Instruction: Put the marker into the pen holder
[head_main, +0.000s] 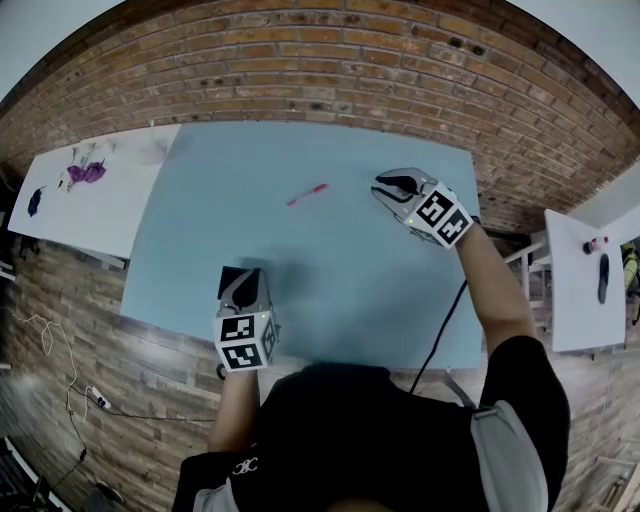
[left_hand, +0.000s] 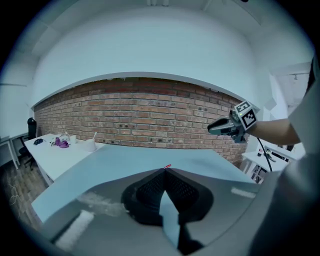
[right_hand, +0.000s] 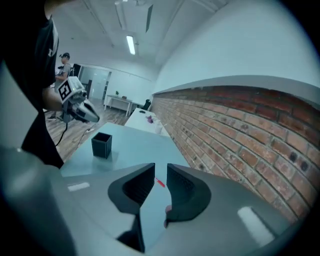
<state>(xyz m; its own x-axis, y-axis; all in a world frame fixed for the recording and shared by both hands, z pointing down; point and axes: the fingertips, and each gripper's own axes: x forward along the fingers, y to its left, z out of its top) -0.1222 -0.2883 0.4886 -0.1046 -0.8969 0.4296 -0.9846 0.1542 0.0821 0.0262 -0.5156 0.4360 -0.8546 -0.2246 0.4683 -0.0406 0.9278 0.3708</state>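
A red marker (head_main: 307, 194) lies flat on the light blue table (head_main: 330, 290), toward its far side. My right gripper (head_main: 383, 186) hovers just right of it, open, with nothing between its fingers. Along its jaws the marker (right_hand: 160, 182) shows in the gap, lying on the table further off. The black square pen holder (right_hand: 101, 145) stands upright near the table's front left. My left gripper (head_main: 249, 274) is shut and empty right beside the holder (head_main: 230, 279), partly hiding it. From the left gripper (left_hand: 164, 170) only the marker's red tip (left_hand: 167, 166) shows.
A white table (head_main: 90, 200) with purple items adjoins on the left. A brick wall (head_main: 330, 70) runs behind the blue table. A small white table (head_main: 575, 290) stands to the right. A cable (head_main: 440, 330) hangs from my right arm.
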